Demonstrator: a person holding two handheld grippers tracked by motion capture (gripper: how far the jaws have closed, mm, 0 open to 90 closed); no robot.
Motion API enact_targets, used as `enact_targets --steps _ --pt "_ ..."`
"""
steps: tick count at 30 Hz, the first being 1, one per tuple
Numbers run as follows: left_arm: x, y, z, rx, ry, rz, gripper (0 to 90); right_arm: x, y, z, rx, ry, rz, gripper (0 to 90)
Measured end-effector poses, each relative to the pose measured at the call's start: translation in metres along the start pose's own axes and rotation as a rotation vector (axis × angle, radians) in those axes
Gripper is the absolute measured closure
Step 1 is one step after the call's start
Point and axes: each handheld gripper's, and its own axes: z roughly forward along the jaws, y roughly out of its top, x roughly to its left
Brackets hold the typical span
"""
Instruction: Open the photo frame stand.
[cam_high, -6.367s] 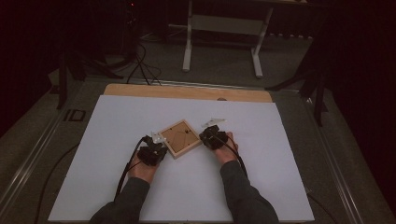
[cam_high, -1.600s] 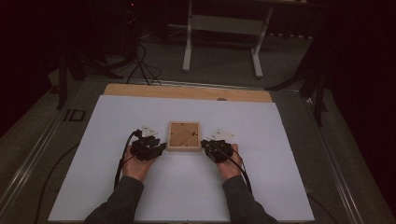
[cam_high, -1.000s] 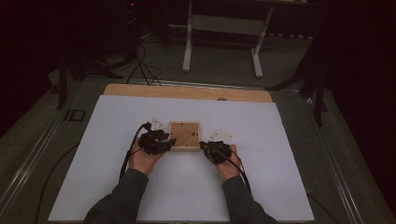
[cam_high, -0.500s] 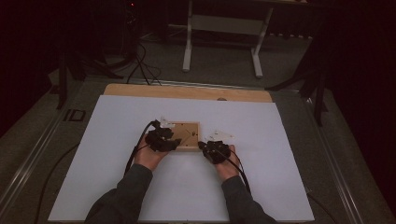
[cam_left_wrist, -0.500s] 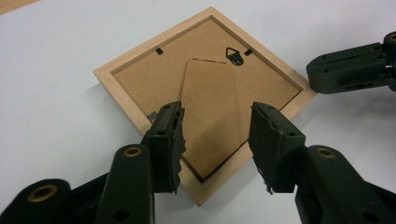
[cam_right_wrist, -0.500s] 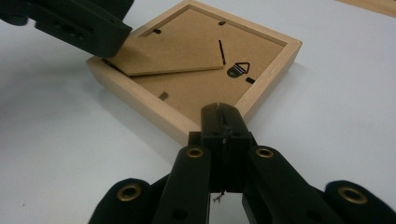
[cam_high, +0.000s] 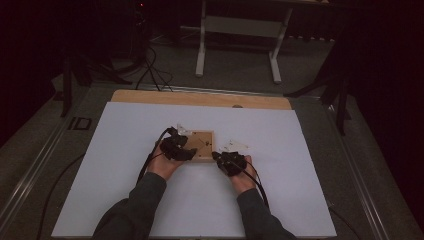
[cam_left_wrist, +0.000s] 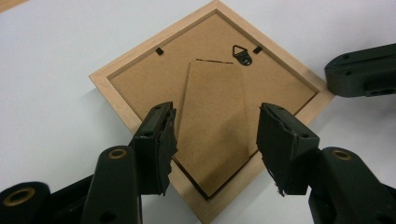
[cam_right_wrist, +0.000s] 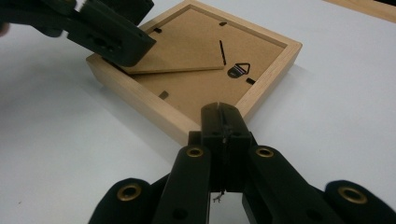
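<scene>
- Tabletop (cam_high: 125, 150): white sheet over it, takes up most of the high view, a bare wooden strip along its far edge.
- Picture frame (cam_high: 201, 145): wooden, square, lies face down at centre of the high view, just above and between my two hands. Brown backing board faces up.
- In the left gripper view the frame sits as a diamond in the upper middle, one corner pointing down between my jaws.
- Left hand-held gripper (cam_left_wrist: 217, 140): jaws wide, they have just been opening. They hover over the lower corner of the frame, one jaw each side of the easel stand, pads not pressing on anything.
- Left hand-held gripper in the high view: at the frame's left edge, over it.
- Right hand-held gripper (cam_right_wrist: 223, 122): jaws pressed fully together, nothing between them. Tip right at the frame's near wooden rim in the right gripper view; cannot tell if touching.
- Easel stand (cam_left_wrist: 215, 126): flat brown flap on the backing; its free end looks slightly raised in the right gripper view.
- Hanger (cam_left_wrist: 242, 53): small black triangular hook, top of backing, upper middle of the left gripper view.
</scene>
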Motion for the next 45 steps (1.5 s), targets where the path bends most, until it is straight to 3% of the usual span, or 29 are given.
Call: enact_targets --steps 18,27,34,45 --pt "0.002 -0.001 0.014 0.04 -0.011 -0.006 46.7 0.0 -0.001 0.0 -0.007 0.002 -0.004 89.9" --pt "0.002 0.004 0.011 0.063 -0.018 -0.011 50.8 -0.001 -0.002 0.0 -0.011 0.005 -0.004 89.9" --pt "0.0 0.018 0.0 0.038 -0.009 0.006 50.9 -0.001 -0.002 0.0 -0.01 0.008 -0.003 89.9" --pt "0.002 0.022 -0.001 0.04 -0.023 -0.026 49.8 -0.001 -0.002 0.0 -0.012 0.007 -0.005 89.9"
